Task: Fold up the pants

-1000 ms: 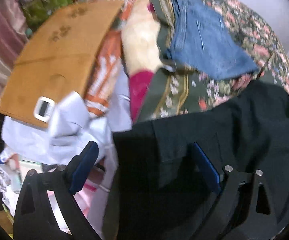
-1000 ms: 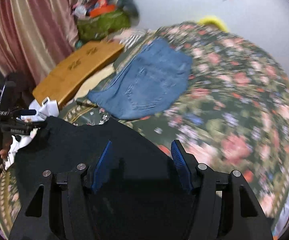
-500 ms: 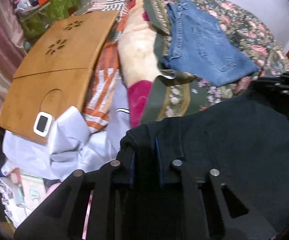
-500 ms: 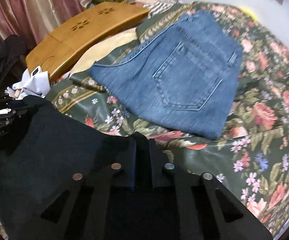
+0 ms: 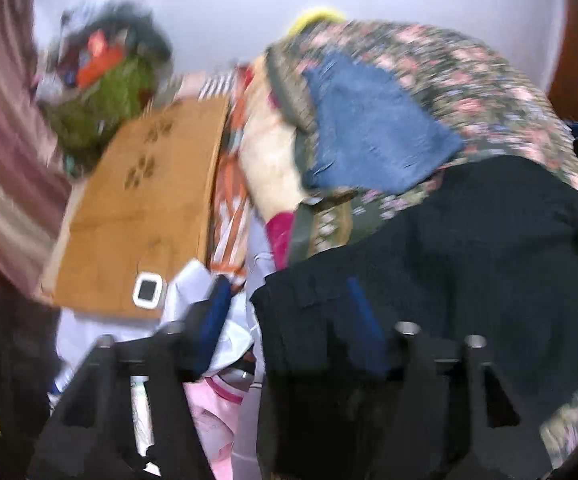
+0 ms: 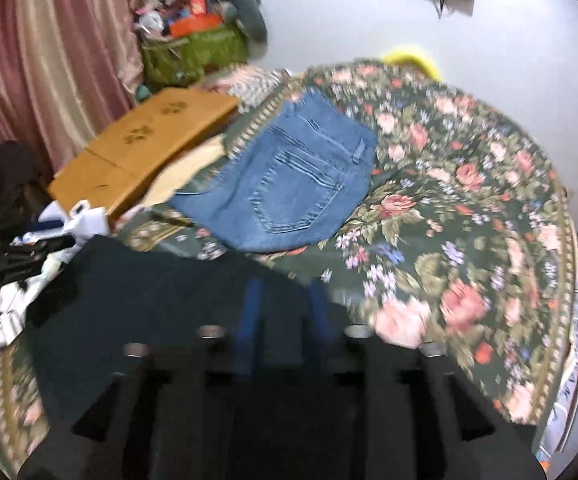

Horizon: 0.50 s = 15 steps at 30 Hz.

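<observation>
Black pants [image 5: 469,248] lie on the floral bedspread [image 5: 489,80] near the bed's front edge; they also show in the right wrist view [image 6: 161,300]. My left gripper [image 5: 289,320] is open, its blue pads astride the pants' left corner, with nothing held. My right gripper [image 6: 285,312] is partly open over the pants' far edge, its jaws a short way apart and clear of the cloth. Both views are blurred.
Folded blue jeans [image 6: 289,176] lie further back on the bedspread [image 6: 469,200]. A wooden lap table [image 5: 141,212] with a small white device [image 5: 149,290] sits to the left, over loose clothes. A green bag [image 6: 193,52] and curtain [image 6: 41,60] stand behind.
Both grippers were shut on the black pants' edge half a second ago; both have opened and let go. Both have lifted and tilted up, so the wall shows.
</observation>
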Each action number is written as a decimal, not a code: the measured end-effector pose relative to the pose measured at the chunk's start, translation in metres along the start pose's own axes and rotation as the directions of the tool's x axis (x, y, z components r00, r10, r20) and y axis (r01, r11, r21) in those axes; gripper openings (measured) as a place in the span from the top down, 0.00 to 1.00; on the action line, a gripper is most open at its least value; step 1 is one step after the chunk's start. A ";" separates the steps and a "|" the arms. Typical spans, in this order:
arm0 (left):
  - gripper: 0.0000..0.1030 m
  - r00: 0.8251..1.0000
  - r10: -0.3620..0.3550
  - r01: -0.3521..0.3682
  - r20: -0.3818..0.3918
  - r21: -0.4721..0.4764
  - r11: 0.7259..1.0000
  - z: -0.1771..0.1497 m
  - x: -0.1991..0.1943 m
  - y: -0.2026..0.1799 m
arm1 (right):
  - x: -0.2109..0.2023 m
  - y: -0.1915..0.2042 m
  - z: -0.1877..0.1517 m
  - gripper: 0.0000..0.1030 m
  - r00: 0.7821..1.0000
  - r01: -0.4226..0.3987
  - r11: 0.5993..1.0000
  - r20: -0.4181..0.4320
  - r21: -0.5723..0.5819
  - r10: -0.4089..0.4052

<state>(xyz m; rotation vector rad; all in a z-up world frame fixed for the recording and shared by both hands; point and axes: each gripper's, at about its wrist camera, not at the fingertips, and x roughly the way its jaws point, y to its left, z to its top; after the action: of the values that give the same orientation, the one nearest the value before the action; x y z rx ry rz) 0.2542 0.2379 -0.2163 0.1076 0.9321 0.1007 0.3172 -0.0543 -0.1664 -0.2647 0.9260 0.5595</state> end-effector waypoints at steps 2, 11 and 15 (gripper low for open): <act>0.34 0.999 -0.030 0.029 0.027 0.026 0.999 -0.005 -0.021 -0.009 | -0.019 0.015 -0.013 0.53 1.000 -0.004 1.000 0.018 -0.028 0.004; 0.31 0.995 -0.099 0.101 -0.024 0.118 0.988 -0.053 -0.048 -0.054 | -0.036 0.077 -0.076 0.48 0.996 -0.074 0.988 -0.060 -0.134 0.066; 0.31 0.986 -0.144 0.153 -0.081 0.117 0.981 -0.070 -0.042 -0.068 | -0.020 0.091 -0.086 0.48 0.991 -0.086 0.984 -0.118 -0.156 0.068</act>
<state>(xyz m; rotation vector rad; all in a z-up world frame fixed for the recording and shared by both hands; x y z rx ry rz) 0.1754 0.1690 -0.2337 0.1487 1.0159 -0.0917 0.1985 -0.0240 -0.1985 -0.4107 1.0046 0.6976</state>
